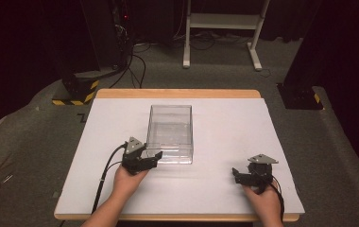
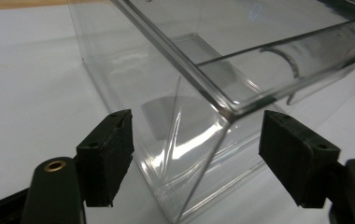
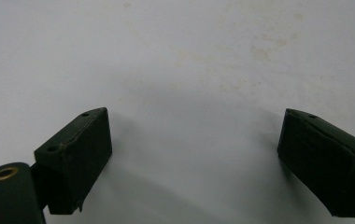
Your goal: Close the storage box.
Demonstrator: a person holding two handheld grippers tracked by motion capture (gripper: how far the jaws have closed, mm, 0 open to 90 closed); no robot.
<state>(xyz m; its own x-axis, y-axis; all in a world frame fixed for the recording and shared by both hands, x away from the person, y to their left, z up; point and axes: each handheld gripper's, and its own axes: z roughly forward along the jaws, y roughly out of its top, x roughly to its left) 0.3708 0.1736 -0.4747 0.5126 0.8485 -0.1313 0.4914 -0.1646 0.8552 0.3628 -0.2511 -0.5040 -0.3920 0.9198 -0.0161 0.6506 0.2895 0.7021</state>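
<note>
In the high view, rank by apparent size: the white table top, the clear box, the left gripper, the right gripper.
1. white table top, by far the largest.
2. clear box.
3 and 4. left gripper and right gripper: they look about alike, so I won't rank them.

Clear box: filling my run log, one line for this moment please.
clear box: upright, empty | left gripper: open at its near corner | right gripper: open, apart

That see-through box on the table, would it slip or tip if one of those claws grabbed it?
The clear box looks like thin, glossy hard plastic and holds nothing, so it is probably light and may slide on the white table when nudged. Its smooth walls could slip between the pads of the left gripper. Its broad flat base makes tipping unlikely.
</note>
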